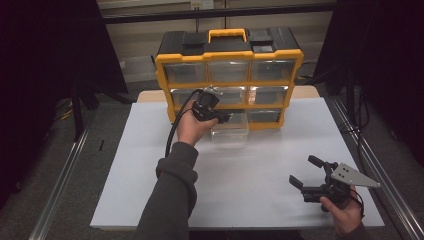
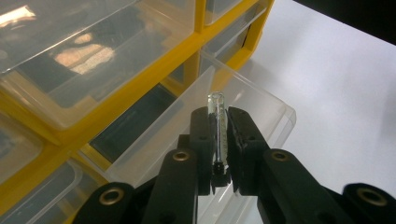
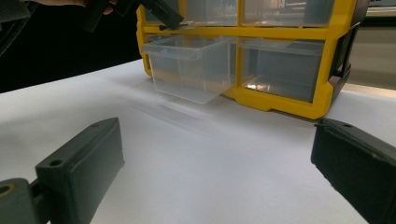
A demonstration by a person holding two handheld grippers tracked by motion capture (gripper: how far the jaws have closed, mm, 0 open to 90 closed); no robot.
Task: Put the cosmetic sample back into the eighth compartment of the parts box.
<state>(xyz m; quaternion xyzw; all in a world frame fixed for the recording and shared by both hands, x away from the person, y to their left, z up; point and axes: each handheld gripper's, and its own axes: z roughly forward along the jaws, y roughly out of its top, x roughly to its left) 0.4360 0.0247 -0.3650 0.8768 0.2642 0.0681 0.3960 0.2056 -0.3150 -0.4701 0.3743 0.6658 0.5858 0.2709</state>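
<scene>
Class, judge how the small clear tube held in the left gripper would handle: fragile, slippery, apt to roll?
The tube looks like thin glass, so probably fragile. Its smooth surface may slip between the left gripper pads. Being round, it would likely roll if dropped in the open drawer.

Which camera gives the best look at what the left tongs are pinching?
The left gripper view: the left tongs are shut on the pulled-out clear drawer's front lip. In the high view the hand hides that contact. The right gripper view shows the drawer from the side.

The drawer cabinet [image 1: 229,75] stands at the table's [image 1: 150,165] far edge, its bottom middle drawer [image 1: 231,131] pulled out.
</scene>
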